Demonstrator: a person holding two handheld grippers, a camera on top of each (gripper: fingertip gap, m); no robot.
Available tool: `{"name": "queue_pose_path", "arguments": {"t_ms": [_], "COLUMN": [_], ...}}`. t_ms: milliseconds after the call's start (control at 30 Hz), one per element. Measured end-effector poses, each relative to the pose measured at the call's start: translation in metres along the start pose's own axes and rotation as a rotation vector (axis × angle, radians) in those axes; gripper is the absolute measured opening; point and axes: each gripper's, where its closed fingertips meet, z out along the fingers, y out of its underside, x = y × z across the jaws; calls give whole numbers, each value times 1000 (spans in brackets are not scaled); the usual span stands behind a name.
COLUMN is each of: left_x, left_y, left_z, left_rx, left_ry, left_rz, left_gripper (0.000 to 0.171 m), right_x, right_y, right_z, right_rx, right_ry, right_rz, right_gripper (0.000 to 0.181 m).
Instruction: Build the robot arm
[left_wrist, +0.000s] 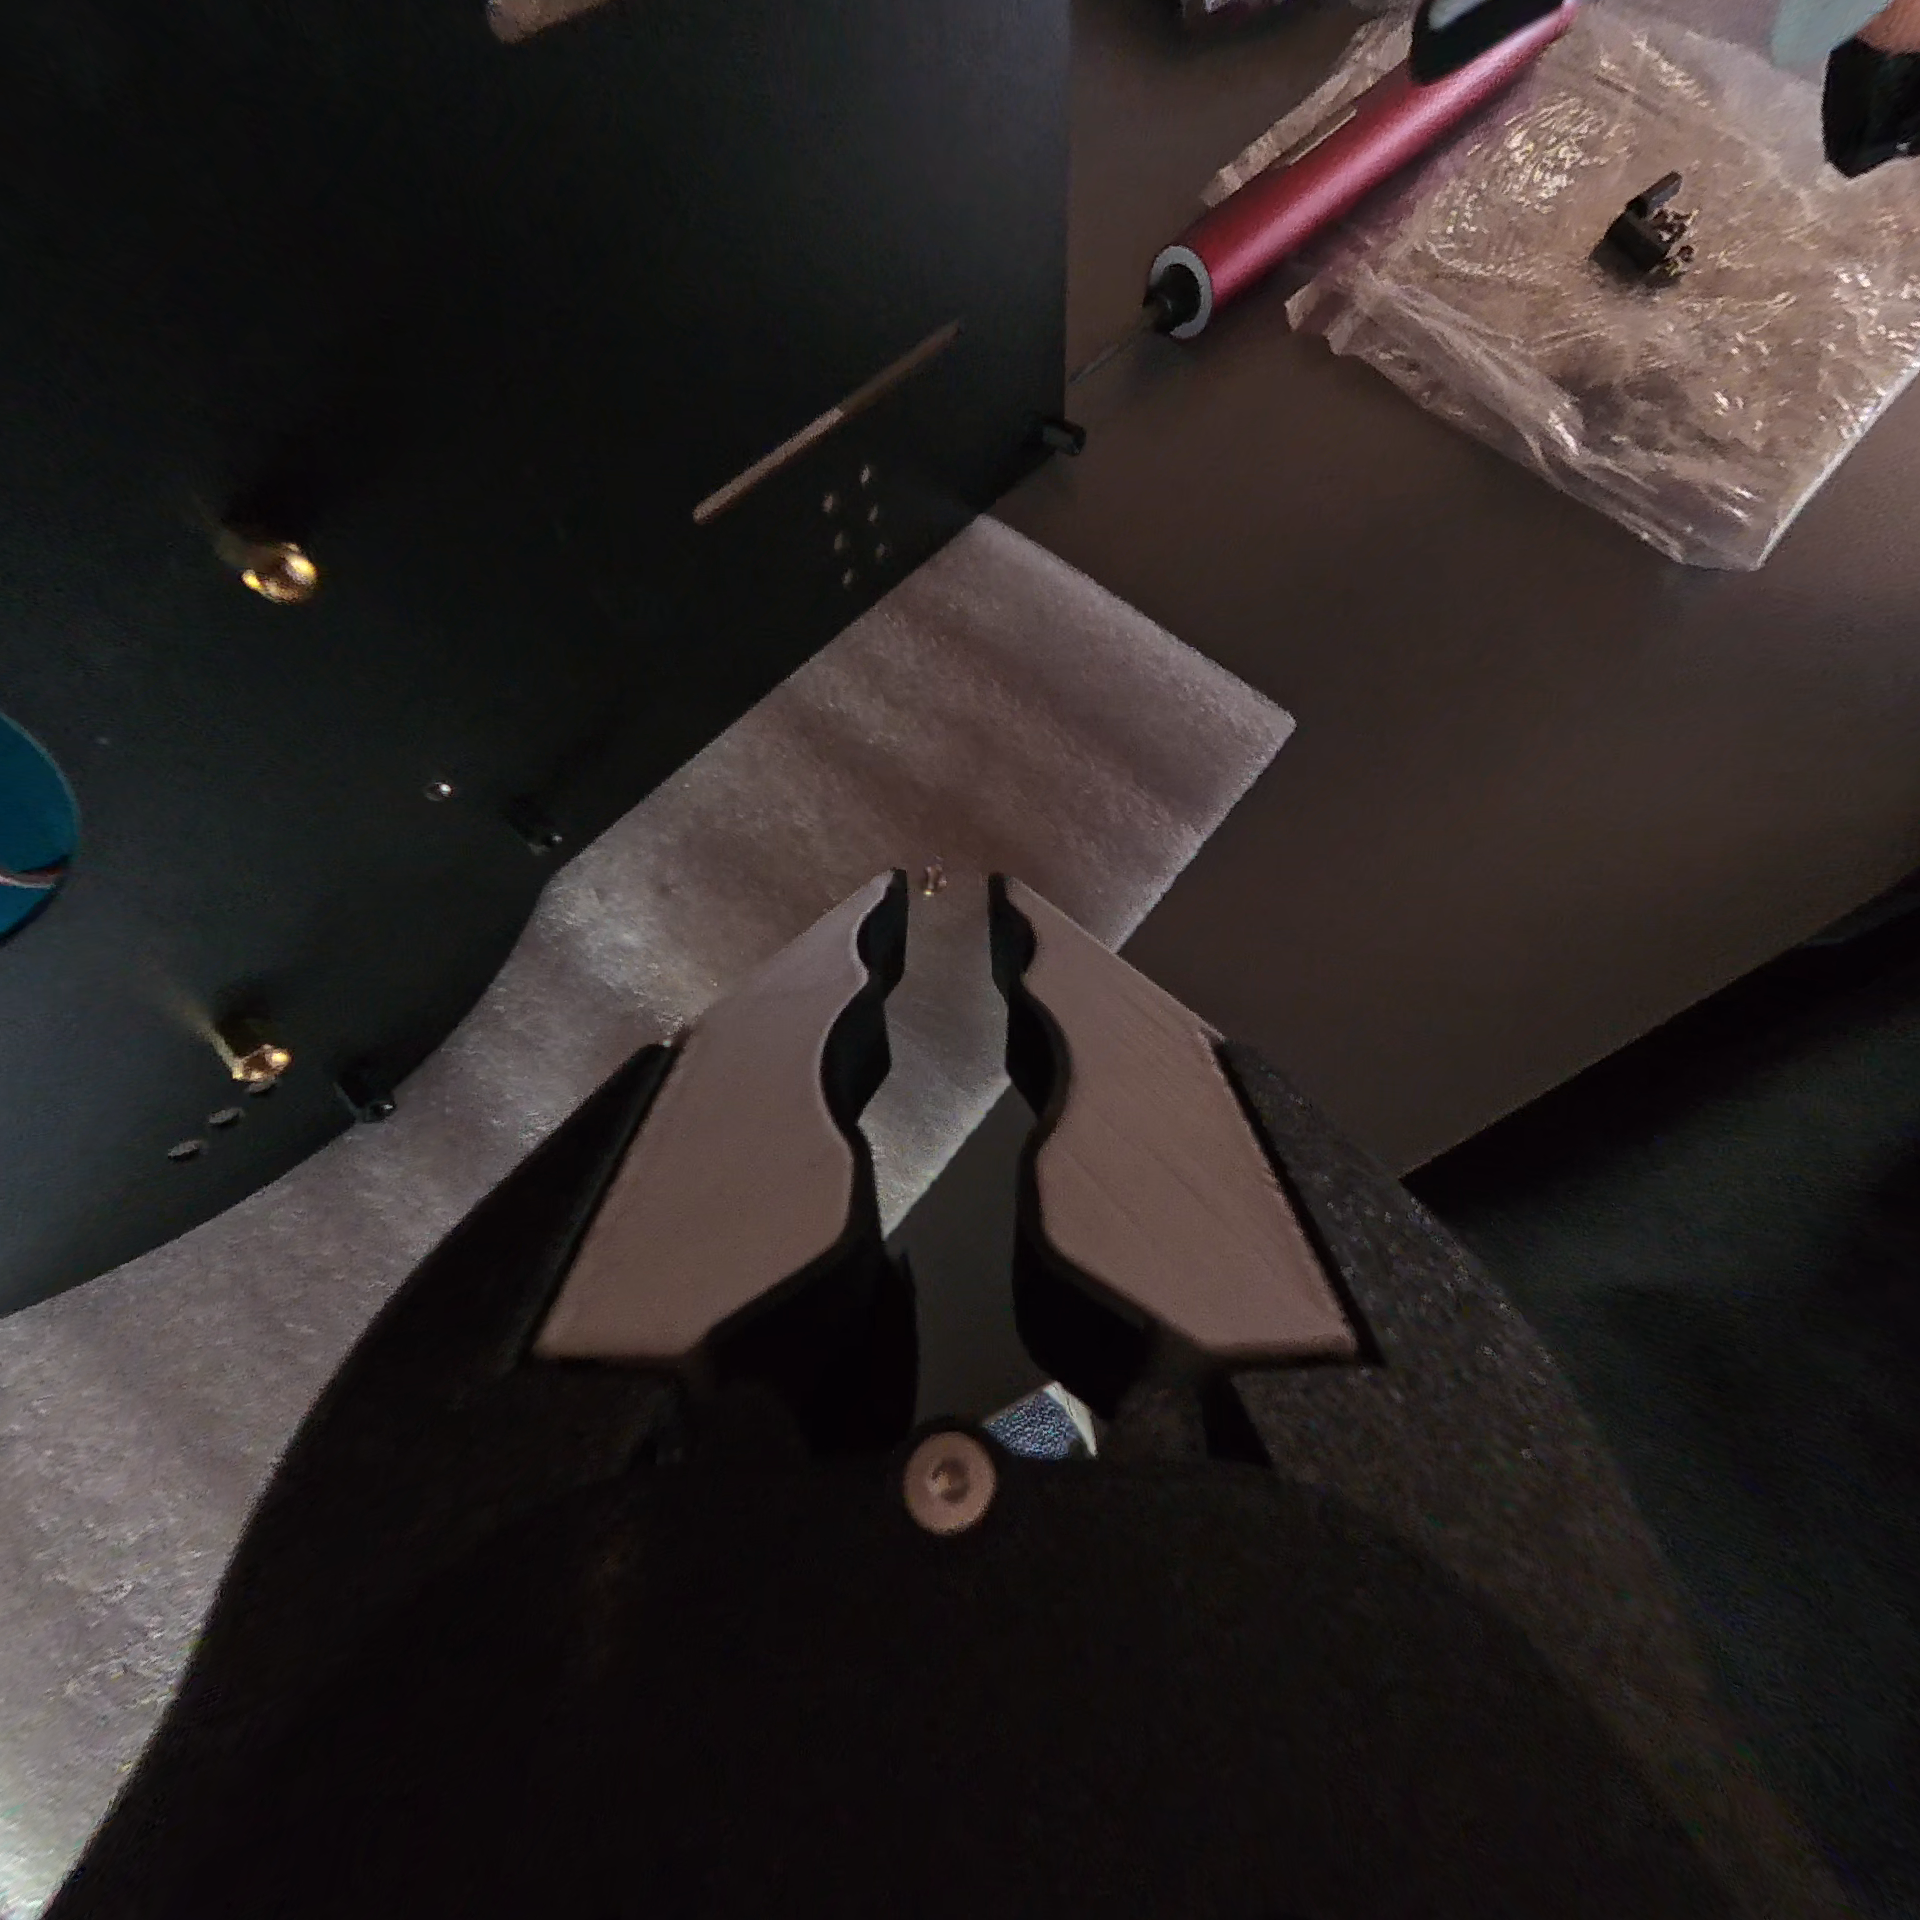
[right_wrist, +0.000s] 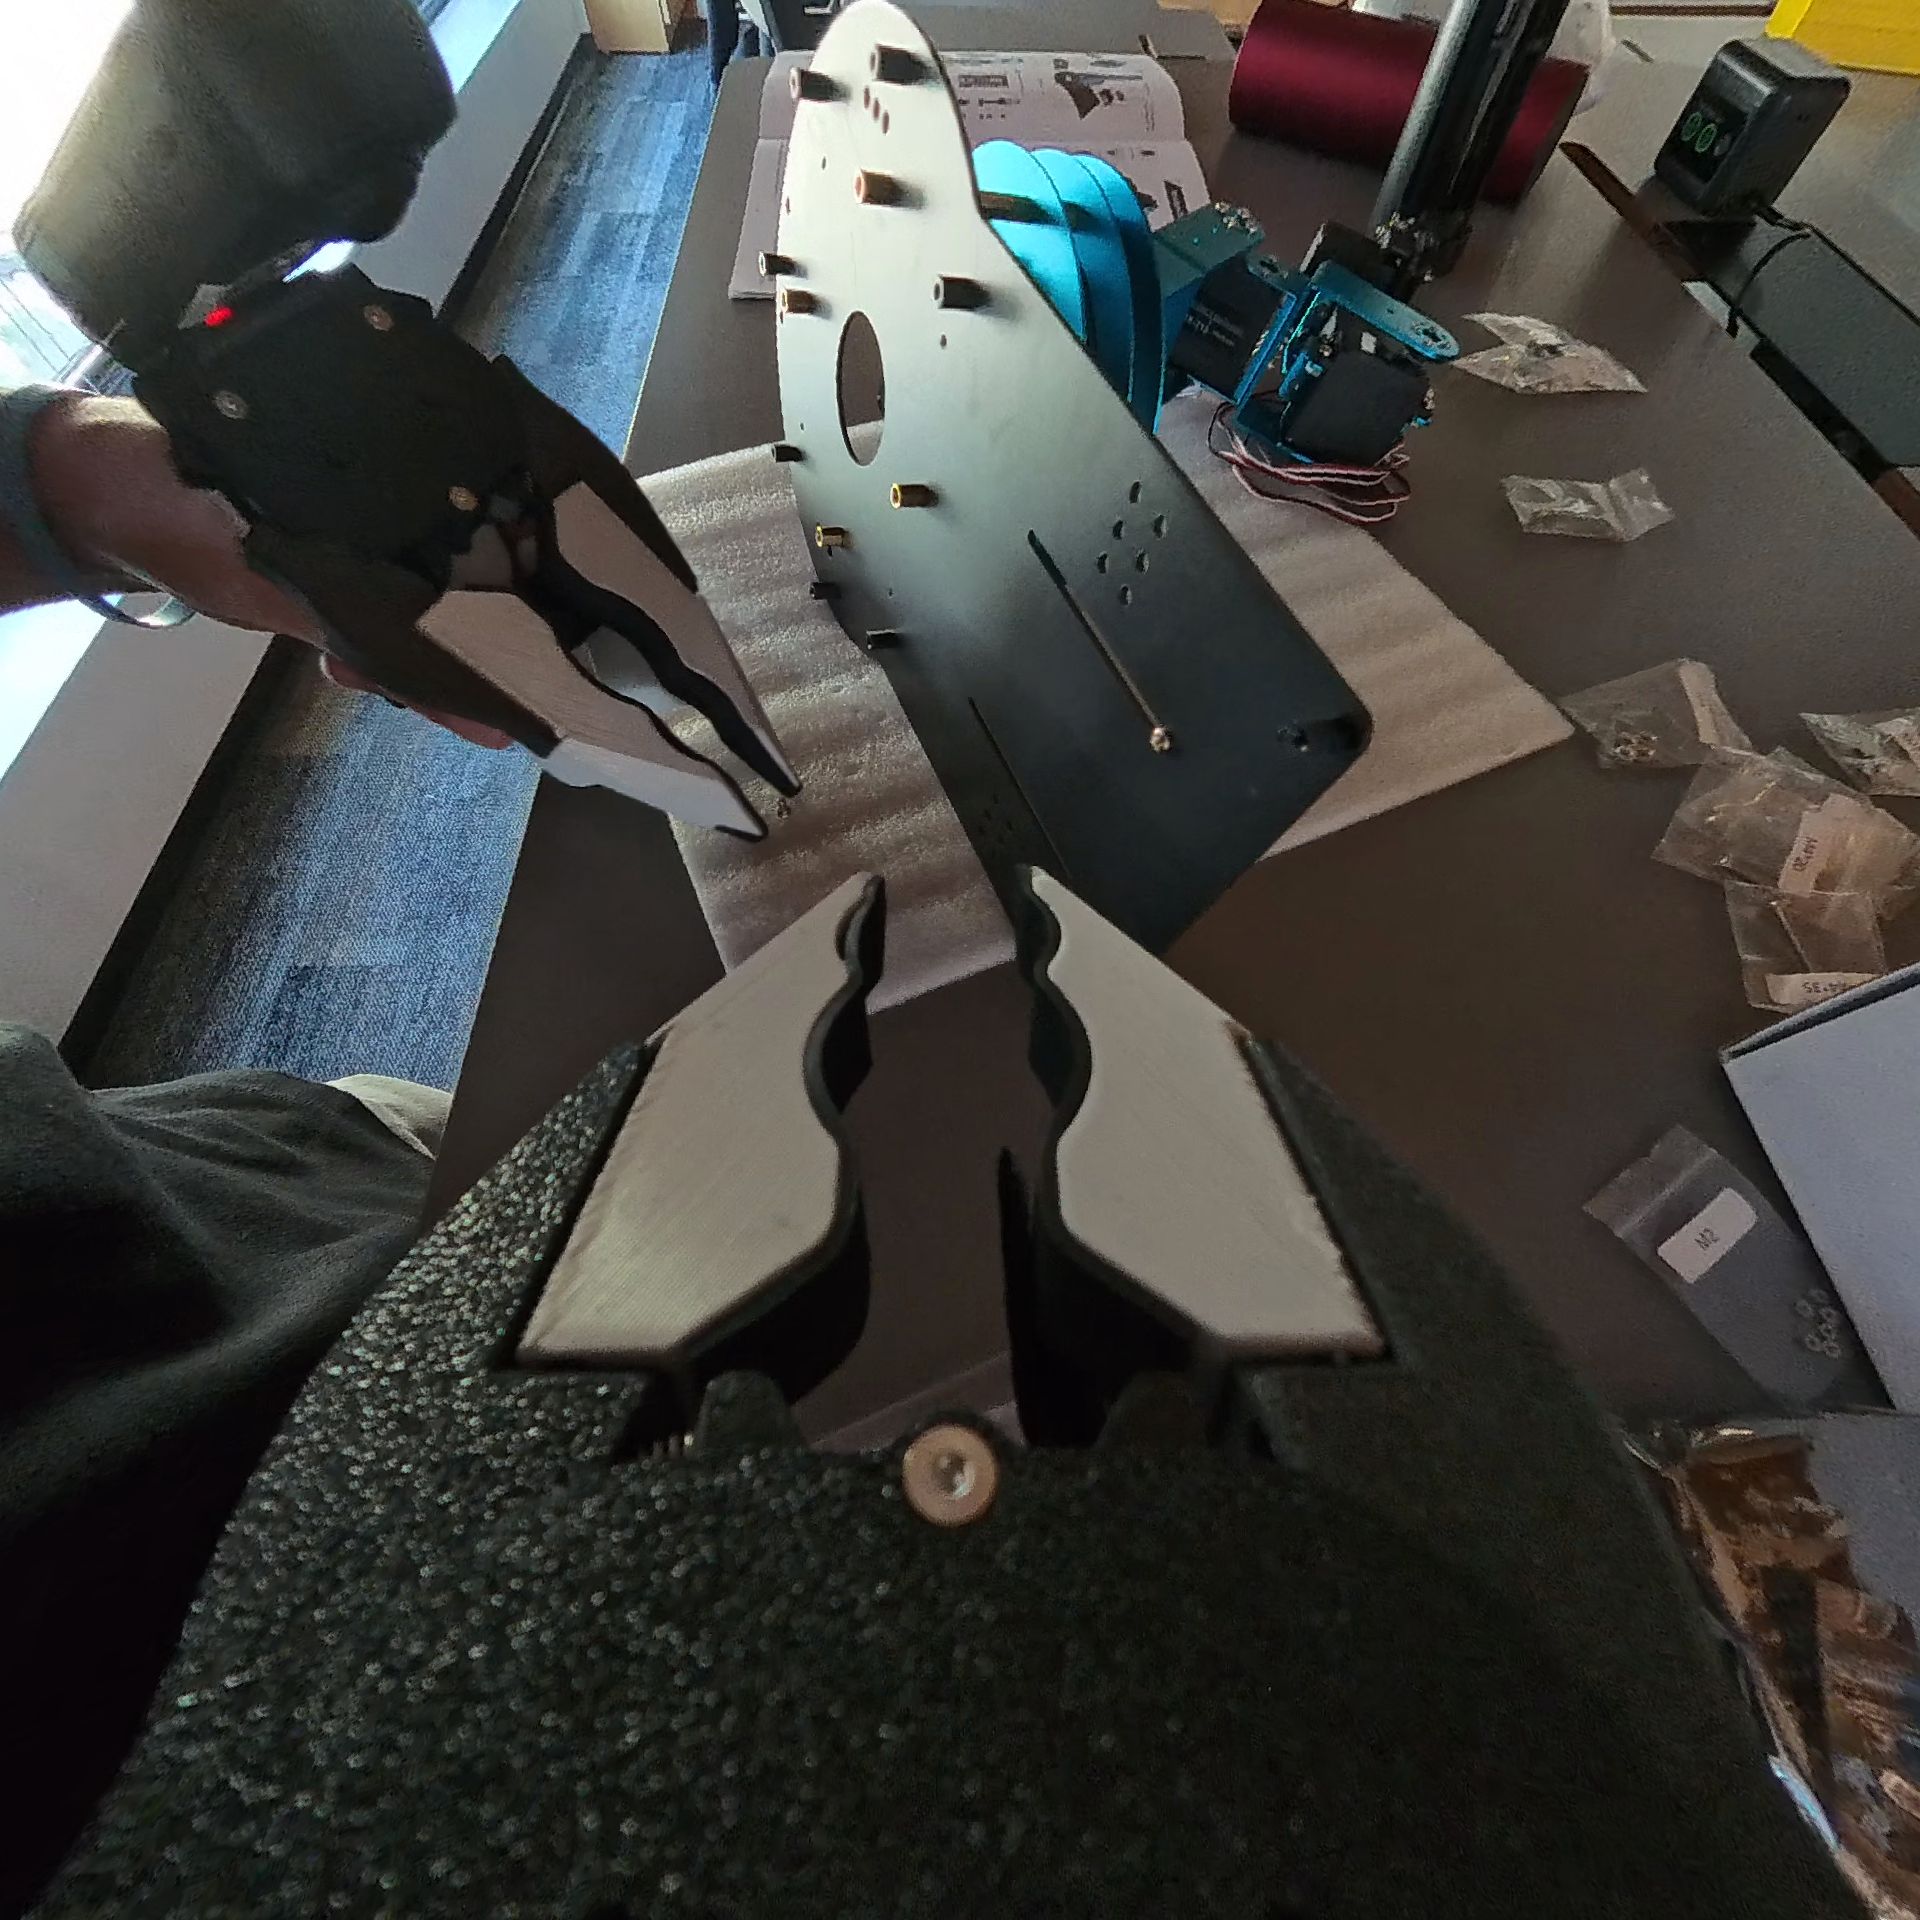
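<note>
Left wrist view: camera sits behind its own left gripper (left_wrist: 945, 883), looking steeply down, close to a white foam sheet (left_wrist: 997, 727); flat black metal plate with brass standoffs (left_wrist: 520, 312) fills the area ahead-left of the fingers.

Right wrist view: camera behind the right gripper (right_wrist: 956, 883), higher and farther back, facing along the dark brown tabletop (right_wrist: 1455, 987).

Shared ground: foam sheet (right_wrist: 862, 727), black plate (right_wrist: 1039, 582), and the left gripper (right_wrist: 774, 816) itself, seen ahead-left of the right fingers.
</note>
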Motion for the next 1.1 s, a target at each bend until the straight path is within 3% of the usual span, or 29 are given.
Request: {"name": "queue_pose_path", "arguments": {"t_ms": [367,467,567,667,833,1100], "left_x": [-3,6,16,17,21,25], "left_y": [-9,-42,-89,-108,-117,-119], "left_z": [2,-9,-36,-53,-65,-62], "left_rx": [37,219,484,623,720,724], "left_ry": [-3,181,490,683,832,865], "left_rz": [-42,-353,-765,-1012,-1189,-1283], "left_gripper": [2,1,1,2,1,1], "right_x": [-13,-28,-34,-38,-41,-40], "right_y": [4,1,-28,-45,-58,-61], "right_z": [10,22,24,23,22,22], "right_rx": [-16,-3,177,271,338,351], "right_ry": [-51,-60,12,69,112,143], "right_rz": [-5,-121,-178,-199,-203,-251], "right_gripper": [23,27,25,22,17,5]}}
